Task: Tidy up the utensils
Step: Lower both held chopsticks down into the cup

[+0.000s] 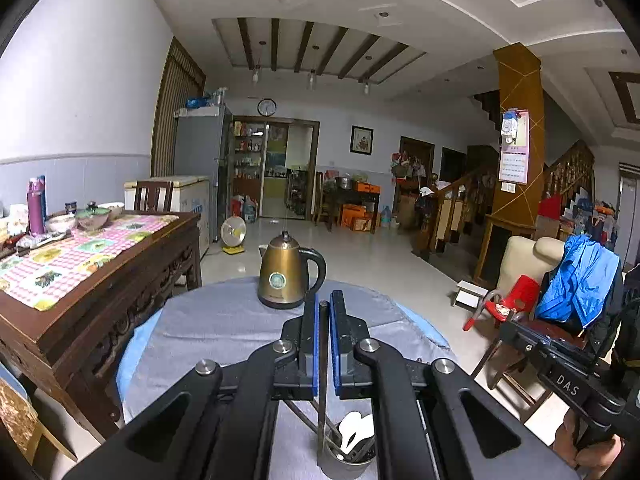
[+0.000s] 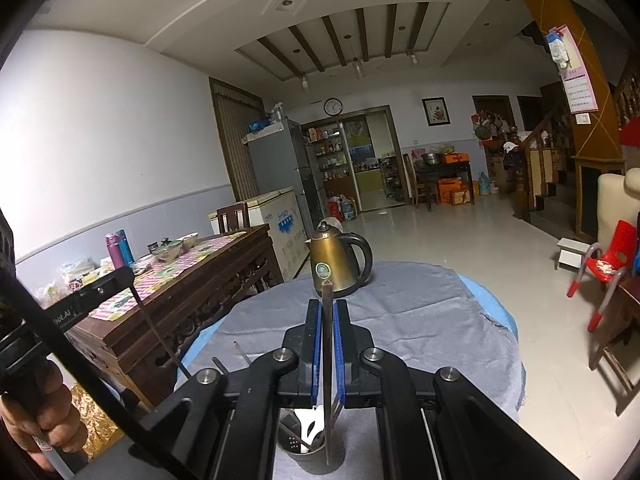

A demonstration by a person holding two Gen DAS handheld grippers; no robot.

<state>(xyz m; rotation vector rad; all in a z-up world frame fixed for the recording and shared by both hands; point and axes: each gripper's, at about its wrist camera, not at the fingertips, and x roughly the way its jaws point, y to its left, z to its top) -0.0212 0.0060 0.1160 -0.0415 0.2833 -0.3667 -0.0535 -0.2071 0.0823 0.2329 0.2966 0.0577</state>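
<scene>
A metal utensil cup (image 1: 340, 470) (image 2: 304, 465) stands on the round table's grey cloth (image 1: 220, 328) (image 2: 420, 320), right below both grippers. It holds a white spoon (image 1: 356, 432) (image 2: 310, 426) and several metal utensils. My left gripper (image 1: 324, 300) is shut on a thin dark stick (image 1: 322, 400), whose lower end reaches into the cup. My right gripper (image 2: 328, 305) is shut on a flat metal utensil handle (image 2: 328, 296) that also runs down into the cup. In the right wrist view, the left gripper (image 2: 128, 276) shows at the left with its stick (image 2: 160, 336) hanging slantwise.
A bronze electric kettle (image 1: 286, 276) (image 2: 338, 264) stands at the table's far edge. A dark wooden sideboard (image 1: 100, 292) (image 2: 192, 296) with bowls and bottles is on the left. A red child's chair (image 1: 516, 296) (image 2: 612, 256) and a chair with a blue jacket (image 1: 580, 284) are on the right.
</scene>
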